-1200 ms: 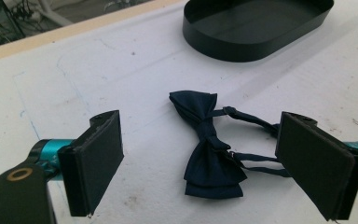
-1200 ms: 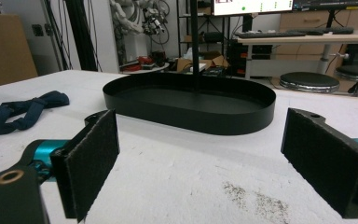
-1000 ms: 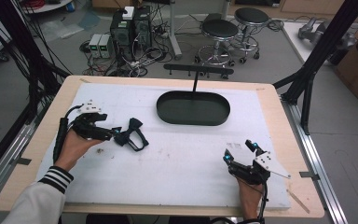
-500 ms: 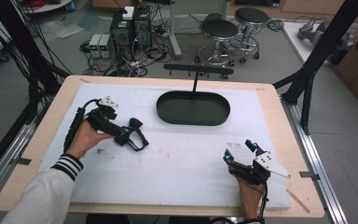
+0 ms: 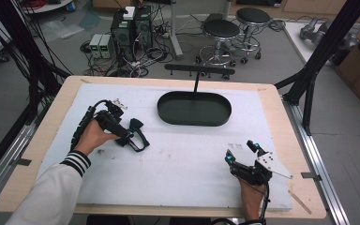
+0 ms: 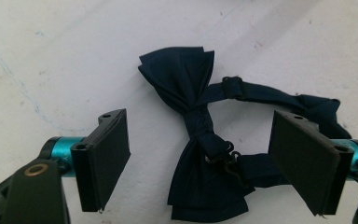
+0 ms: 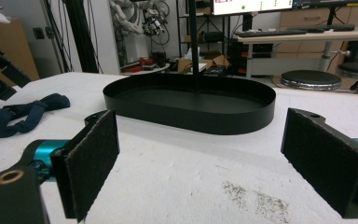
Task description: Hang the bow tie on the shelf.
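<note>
Approach step: left gripper (image 6: 200,163) fingers spread astride bow tie (image 6: 196,140); right gripper (image 7: 214,158) fingers spread, empty. Next, probably: pinch the knot.

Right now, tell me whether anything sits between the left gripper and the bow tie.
Nothing visible does. The left gripper is open with its jaws either side of the bow tie, which lies flat on the white mat.
</note>
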Demonstrator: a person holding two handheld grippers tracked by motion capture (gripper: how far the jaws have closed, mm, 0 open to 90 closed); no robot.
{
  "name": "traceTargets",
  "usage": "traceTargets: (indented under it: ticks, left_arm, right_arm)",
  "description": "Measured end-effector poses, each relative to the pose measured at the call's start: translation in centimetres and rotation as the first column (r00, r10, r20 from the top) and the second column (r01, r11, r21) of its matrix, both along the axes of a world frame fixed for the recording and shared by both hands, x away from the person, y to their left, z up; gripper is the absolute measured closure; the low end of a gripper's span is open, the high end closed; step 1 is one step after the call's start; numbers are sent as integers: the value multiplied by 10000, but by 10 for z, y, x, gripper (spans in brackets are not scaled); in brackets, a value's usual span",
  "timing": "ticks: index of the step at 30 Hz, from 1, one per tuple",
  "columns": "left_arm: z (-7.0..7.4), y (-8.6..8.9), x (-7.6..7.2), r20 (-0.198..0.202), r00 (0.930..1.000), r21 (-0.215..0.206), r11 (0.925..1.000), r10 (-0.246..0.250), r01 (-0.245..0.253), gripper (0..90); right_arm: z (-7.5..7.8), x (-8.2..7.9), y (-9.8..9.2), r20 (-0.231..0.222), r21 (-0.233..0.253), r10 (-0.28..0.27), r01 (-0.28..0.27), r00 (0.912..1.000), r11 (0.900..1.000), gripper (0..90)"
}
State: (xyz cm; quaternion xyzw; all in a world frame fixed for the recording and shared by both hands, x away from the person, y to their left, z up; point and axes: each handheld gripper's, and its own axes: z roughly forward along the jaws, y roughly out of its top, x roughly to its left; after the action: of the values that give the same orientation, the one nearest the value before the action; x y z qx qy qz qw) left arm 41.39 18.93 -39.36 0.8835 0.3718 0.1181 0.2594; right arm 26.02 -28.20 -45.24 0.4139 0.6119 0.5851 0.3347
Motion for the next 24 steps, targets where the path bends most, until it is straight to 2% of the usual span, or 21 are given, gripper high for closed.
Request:
traceTargets:
  ticks: [8,15,19,24]
  left_arm:
    - [-7,-6,1,-357,9993,379,9992,-72,85,278]
    - [-12,-10,3,-538,9984,471,9987,-156,182,356]
    - [-14,-14,3,-502,9985,485,9985,-221,246,428]
    - [-15,-15,3,-559,9983,598,9980,-173,206,464]
  right_arm:
    - [0,0,0,14,-28,15,-15,10000,10000,103]
    - [0,0,0,2,4,-3,3,10000,10000,104]
    - [0,0,0,-12,0,9,-9,10000,10000,104]
    - [0,0,-1,-21,82,-1,1,10000,10000,104]
